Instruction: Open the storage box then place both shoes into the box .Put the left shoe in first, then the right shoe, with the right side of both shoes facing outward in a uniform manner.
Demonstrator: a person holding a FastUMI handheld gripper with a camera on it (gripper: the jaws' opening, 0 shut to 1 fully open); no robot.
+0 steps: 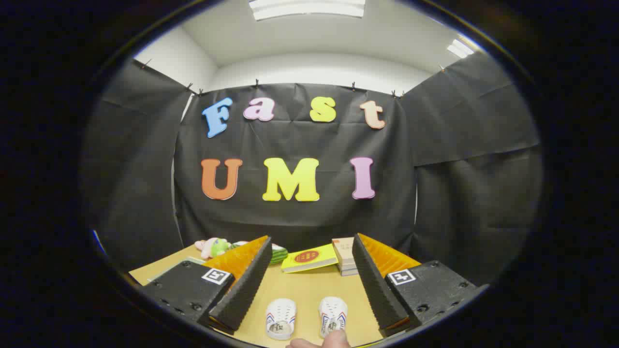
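You have a wooden table (pixel 309 290) in front of you, its pale top running back to the black cloth wall (pixel 464 193) of the booth. Along the table's far edge, a soft toy (pixel 213 247) in pink and green lies at the left, with a dark green striped item (pixel 279 254) just beside it. Near the middle you see a yellow book (pixel 309 258) lying flat, with a red oval on its cover. Touching its right end sits a short stack of books (pixel 344 256). Overhead, ceiling lights (pixel 307 8) shine against the white ceiling.
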